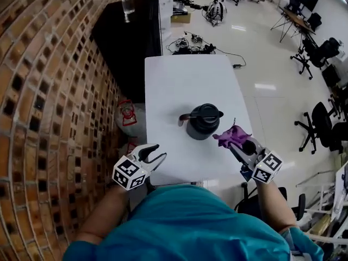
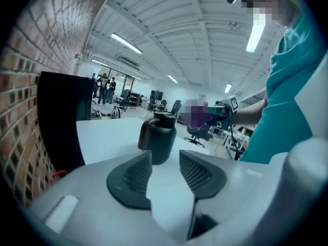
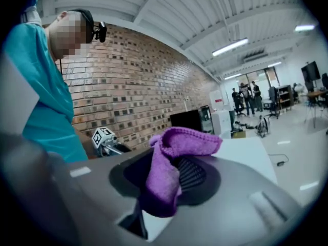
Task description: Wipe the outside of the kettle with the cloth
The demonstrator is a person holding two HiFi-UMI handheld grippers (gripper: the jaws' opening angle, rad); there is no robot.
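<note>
Left tongs (image 1: pixel 157 153) parted, nothing between, low over near left edge of white worktop (image 1: pixel 185 80). Right tongs (image 1: pixel 237 144) clamped on purple cloth (image 1: pixel 232 135), held just beside right flank of kettle (image 1: pixel 203 121). Kettle dark, upright, lid on, mid-worktop, handle pointing left

A large open workshop. A red-brown brick wall (image 1: pixel 49 91) runs along the left side. Beside it stands a white table (image 1: pixel 185 86), with a black cabinet (image 1: pixel 128 37) beyond. The pale floor (image 1: pixel 261 53) is glossy and reflects the lights. Cables (image 1: pixel 190 45) lie tangled on it, and black office chairs (image 1: pixel 318 126) stand at the right. Strip lights (image 2: pixel 125 43) shine under a white ribbed ceiling (image 2: pixel 169 24).
</note>
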